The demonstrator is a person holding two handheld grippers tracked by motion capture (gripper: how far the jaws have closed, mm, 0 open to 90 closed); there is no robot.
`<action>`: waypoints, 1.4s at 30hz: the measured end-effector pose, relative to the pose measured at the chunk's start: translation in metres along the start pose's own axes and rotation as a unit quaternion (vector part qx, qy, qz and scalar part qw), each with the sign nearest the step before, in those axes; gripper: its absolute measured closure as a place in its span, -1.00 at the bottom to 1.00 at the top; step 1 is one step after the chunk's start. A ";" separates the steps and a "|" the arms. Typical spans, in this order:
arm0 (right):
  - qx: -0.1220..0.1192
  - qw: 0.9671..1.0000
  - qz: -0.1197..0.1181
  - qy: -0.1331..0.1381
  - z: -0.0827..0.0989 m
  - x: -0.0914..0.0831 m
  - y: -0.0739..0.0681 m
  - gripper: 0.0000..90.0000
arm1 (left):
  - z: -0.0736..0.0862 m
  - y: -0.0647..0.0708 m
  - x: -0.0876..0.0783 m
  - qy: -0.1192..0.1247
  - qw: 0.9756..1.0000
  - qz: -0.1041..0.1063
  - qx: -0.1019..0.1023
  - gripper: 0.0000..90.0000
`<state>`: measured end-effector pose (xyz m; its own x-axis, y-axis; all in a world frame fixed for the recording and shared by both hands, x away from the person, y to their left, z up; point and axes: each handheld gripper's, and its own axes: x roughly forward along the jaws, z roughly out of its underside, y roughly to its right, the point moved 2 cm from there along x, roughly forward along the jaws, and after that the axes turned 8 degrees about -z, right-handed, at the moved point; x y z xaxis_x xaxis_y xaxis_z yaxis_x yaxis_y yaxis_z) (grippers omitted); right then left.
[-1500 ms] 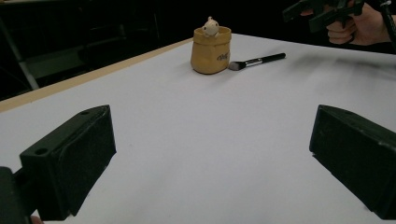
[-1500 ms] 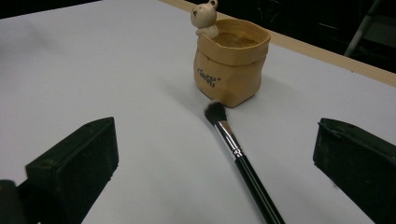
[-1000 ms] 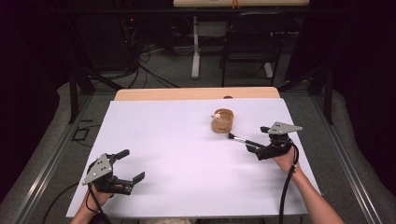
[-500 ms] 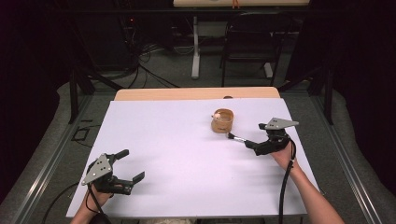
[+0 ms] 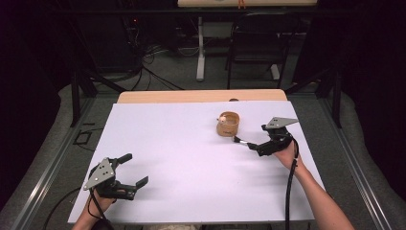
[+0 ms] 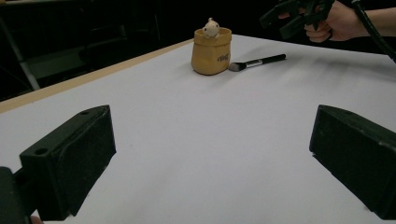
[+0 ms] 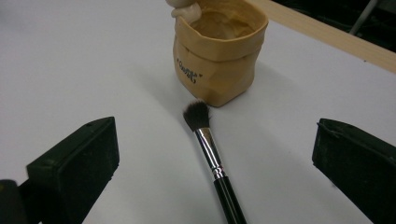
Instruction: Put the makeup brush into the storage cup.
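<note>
Above brush beside pot: right claw wide open.

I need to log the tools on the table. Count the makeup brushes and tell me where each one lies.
1. The makeup brush lies flat on the white table cover, bristles close to the tan pot, between the open jaws of the right gripper. Nothing suggests another one inside the pot.
</note>
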<state>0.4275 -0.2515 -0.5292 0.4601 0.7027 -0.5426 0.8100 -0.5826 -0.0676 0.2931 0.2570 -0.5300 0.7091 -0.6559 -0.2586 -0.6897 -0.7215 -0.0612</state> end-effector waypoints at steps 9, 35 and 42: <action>-0.002 0.999 -0.006 -0.038 -0.009 0.007 0.004 -1.00 | 0.000 0.000 0.000 -0.001 1.000 0.000 -0.001 -0.99; -0.024 0.978 -0.009 -0.206 -0.013 0.024 0.016 -0.03 | 0.000 0.001 0.001 -0.005 1.000 0.003 -0.003 -0.99; -0.042 0.962 -0.020 -0.268 -0.010 0.032 0.016 0.28 | 0.000 0.001 0.001 -0.004 1.000 0.003 -0.003 -0.99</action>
<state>0.4588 -0.2338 -0.5390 0.1923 0.3989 -0.8966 0.8603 -0.5081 -0.0415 0.2930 0.2561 -0.5304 0.7033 -0.6586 -0.2675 -0.6933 -0.7187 -0.0534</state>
